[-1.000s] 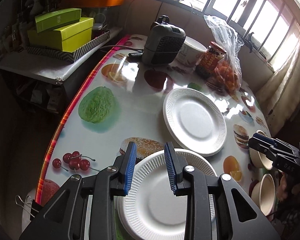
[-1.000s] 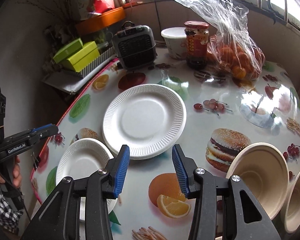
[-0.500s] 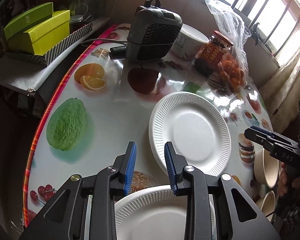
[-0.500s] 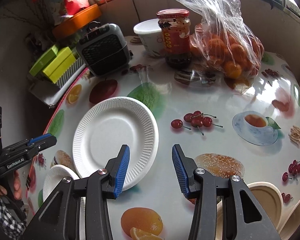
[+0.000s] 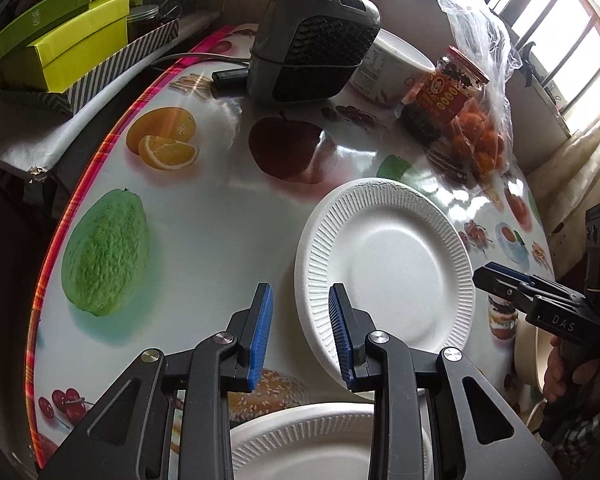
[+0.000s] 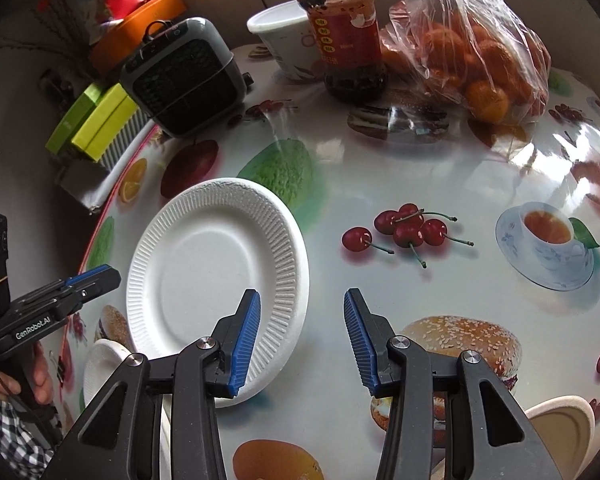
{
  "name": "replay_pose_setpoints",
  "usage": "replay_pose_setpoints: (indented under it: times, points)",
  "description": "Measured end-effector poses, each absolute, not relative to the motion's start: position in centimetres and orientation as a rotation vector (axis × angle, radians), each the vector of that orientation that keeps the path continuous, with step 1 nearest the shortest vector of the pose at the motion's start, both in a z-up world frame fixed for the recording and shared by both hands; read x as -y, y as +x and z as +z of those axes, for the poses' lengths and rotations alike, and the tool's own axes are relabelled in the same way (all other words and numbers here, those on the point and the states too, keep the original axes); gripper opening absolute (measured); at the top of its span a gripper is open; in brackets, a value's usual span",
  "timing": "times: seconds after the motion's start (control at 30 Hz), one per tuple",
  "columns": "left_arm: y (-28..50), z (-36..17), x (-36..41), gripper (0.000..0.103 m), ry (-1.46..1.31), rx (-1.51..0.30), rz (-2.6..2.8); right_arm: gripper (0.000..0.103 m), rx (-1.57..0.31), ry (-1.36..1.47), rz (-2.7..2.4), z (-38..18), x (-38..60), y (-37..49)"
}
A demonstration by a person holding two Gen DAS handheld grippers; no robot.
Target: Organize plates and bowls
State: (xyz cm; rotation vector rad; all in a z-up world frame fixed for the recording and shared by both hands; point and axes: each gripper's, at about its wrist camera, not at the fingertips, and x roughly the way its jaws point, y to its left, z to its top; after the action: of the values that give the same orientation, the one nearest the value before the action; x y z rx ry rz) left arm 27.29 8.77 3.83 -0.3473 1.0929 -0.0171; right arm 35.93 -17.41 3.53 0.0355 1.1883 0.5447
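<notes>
A large white paper plate (image 5: 384,272) (image 6: 216,264) lies flat on the fruit-print table. My left gripper (image 5: 300,312) hovers at its left rim, open and empty, its right finger overlapping the rim in the picture. My right gripper (image 6: 301,312) stands open and empty at the plate's right rim, its left finger over the ribbed edge. A second white paper plate (image 5: 320,436) (image 6: 100,364) lies nearer, mostly hidden under the left gripper. Cream bowls (image 6: 564,428) sit at the near right edge. Each gripper shows in the other's view: the right (image 5: 496,280), the left (image 6: 96,276).
At the far side stand a grey heater (image 5: 316,36), a white tub (image 5: 392,68), a red-labelled jar (image 6: 344,28) and a plastic bag of oranges (image 6: 468,60). Green boxes (image 5: 60,48) rest on a shelf beyond the table's left edge (image 5: 60,220).
Both grippers have moved forward and down over the table, closing on the large plate from either side. The near plate has slid toward the bottom of the views. The jaws kept their gaps.
</notes>
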Motion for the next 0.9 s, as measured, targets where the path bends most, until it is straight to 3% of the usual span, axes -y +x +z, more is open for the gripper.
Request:
replay_pose_setpoints:
  times: [0.43, 0.63, 0.9]
  points:
    - [27.61, 3.29, -8.48, 0.03, -0.346, -1.11, -0.027, 0.037, -1.218, 0.036, 0.563, 2.78, 16.78, 36.04]
    - [27.77, 3.1, -8.31, 0.021, -0.338, -1.118, -0.027, 0.033, -1.219, 0.033, 0.564, 2.74, 16.74, 36.01]
    - [27.89, 3.07, -8.14, 0.013, -0.332, -1.12, -0.023, 0.019, -1.221, 0.032, 0.56, 2.66, 16.86, 36.06]
